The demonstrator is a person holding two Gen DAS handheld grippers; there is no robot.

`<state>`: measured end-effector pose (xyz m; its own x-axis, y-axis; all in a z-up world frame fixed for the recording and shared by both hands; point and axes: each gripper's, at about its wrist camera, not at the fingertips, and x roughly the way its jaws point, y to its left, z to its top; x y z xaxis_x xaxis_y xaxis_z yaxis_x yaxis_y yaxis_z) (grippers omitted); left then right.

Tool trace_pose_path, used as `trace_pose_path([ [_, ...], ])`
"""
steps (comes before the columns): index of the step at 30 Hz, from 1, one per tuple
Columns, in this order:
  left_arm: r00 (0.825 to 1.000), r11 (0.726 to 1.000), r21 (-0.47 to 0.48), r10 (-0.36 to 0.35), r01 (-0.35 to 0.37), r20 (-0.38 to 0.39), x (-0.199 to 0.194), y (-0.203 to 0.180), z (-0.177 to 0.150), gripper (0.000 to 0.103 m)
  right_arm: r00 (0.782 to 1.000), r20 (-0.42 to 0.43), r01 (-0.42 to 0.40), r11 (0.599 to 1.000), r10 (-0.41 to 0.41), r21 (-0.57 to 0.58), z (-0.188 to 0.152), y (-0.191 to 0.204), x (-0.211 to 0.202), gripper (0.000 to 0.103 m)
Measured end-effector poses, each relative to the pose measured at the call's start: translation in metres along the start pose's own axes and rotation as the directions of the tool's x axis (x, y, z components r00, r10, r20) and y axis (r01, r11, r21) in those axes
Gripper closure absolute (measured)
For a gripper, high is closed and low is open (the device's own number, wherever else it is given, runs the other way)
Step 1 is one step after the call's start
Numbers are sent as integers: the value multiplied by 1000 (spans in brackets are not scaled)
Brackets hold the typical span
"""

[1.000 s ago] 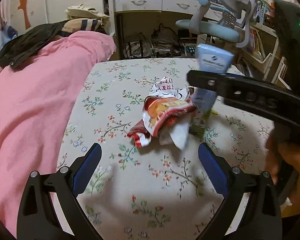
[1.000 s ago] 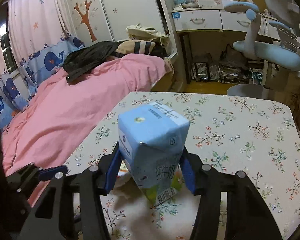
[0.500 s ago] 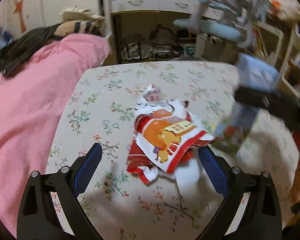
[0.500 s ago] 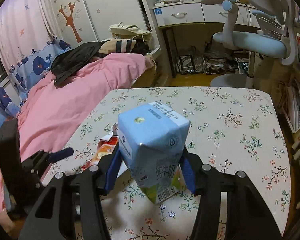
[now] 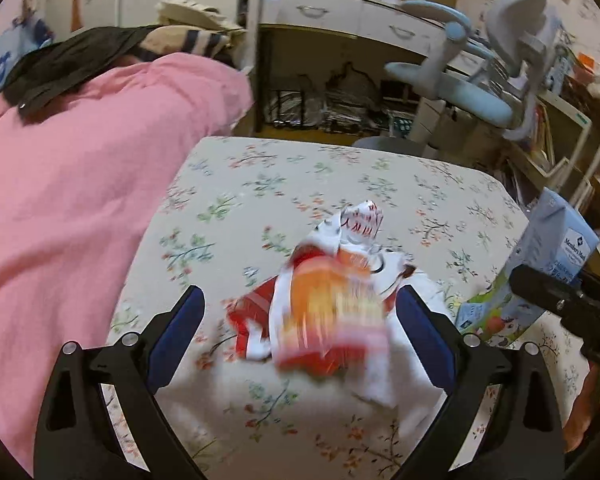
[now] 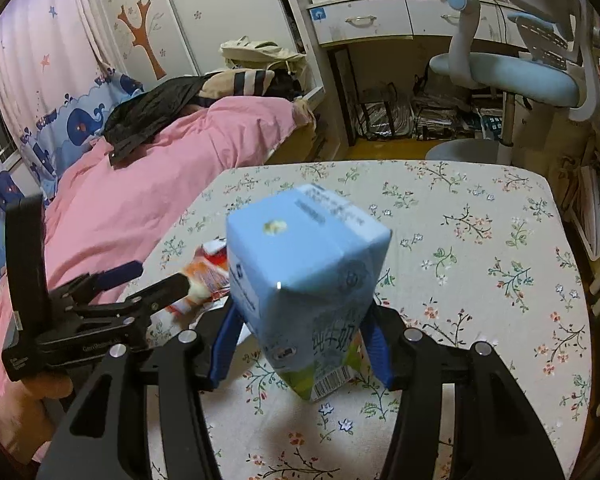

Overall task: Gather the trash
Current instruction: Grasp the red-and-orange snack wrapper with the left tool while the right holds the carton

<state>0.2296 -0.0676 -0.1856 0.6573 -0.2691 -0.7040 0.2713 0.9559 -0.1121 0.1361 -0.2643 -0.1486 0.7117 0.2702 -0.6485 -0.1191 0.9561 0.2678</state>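
The right tongs (image 6: 300,344) squeeze a blue milk carton (image 6: 304,280) between their two blue pads, low on its sides. The carton leans a little, and its bottom corner with the bar code is just above the tabletop (image 6: 480,264), or maybe touching it; I cannot tell which. The tabletop has a pale cloth with small flowers on it. The left tongs (image 5: 300,332) are wide open and hold nothing. Between their blue pads lies a crumpled snack wrapper (image 5: 324,312) in red, orange and white, flat on the flowery cloth. The wrapper looks blurry in the left view. Its right side is just beside the right pad, and there is a gap on the left side. In the left view the milk carton (image 5: 540,272) shows at the right edge, near the wrapper, with the black arm of the right tongs in front of it. In the right view the wrapper (image 6: 204,276) peeks out behind the carton on the left. A pink blanket (image 5: 80,200) covers the bed beside the tabletop. A pale blue chair (image 6: 512,76) stands behind it by a white desk (image 6: 364,20).
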Motion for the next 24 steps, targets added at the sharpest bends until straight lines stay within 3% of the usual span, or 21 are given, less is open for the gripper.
trace_pose_path([
  [1,1000,1000,-4,-8,8,-6,2,0,2,17,1000,0,0,1000,0,-3,0,0,0,49],
  [2,1000,1000,-13,-19,19,-20,6,1,2,35,1000,1,-1,1000,1,-4,0,0,1,49],
  [3,998,999,-33,-40,38,-50,13,4,3,60,1000,2,-2,1000,2,-3,0,-1,0,49],
  [5,994,994,-88,-67,59,-87,20,14,4,90,1000,5,-9,1000,9,7,1,-3,0,50],
  [8,997,992,-118,-41,33,-65,12,25,6,99,1000,7,-11,1000,11,11,2,-5,-1,51],
  [14,1000,973,-232,-8,7,-3,-24,58,7,101,1000,9,-31,999,30,31,-2,-2,-11,51],
  [16,999,966,-258,-36,33,-4,-32,65,4,101,999,7,-40,998,40,39,-5,0,-14,51],
  [19,994,974,-210,-101,89,-47,-26,52,4,95,999,2,-45,998,45,39,-9,3,-16,51],
  [20,992,976,-192,-112,98,-63,-20,45,4,79,999,0,-47,998,47,41,-11,4,-17,51],
  [21,994,982,-176,-89,76,-69,-13,36,3,56,999,-3,-50,998,50,42,-12,4,-18,51],
  [23,998,989,-146,-30,20,-63,-2,24,3,32,999,-8,-51,998,51,36,-15,5,-18,51],
  [24,998,993,-122,-4,-4,-65,8,17,5,30,999,-12,-52,998,53,34,-16,5,-18,51],
])
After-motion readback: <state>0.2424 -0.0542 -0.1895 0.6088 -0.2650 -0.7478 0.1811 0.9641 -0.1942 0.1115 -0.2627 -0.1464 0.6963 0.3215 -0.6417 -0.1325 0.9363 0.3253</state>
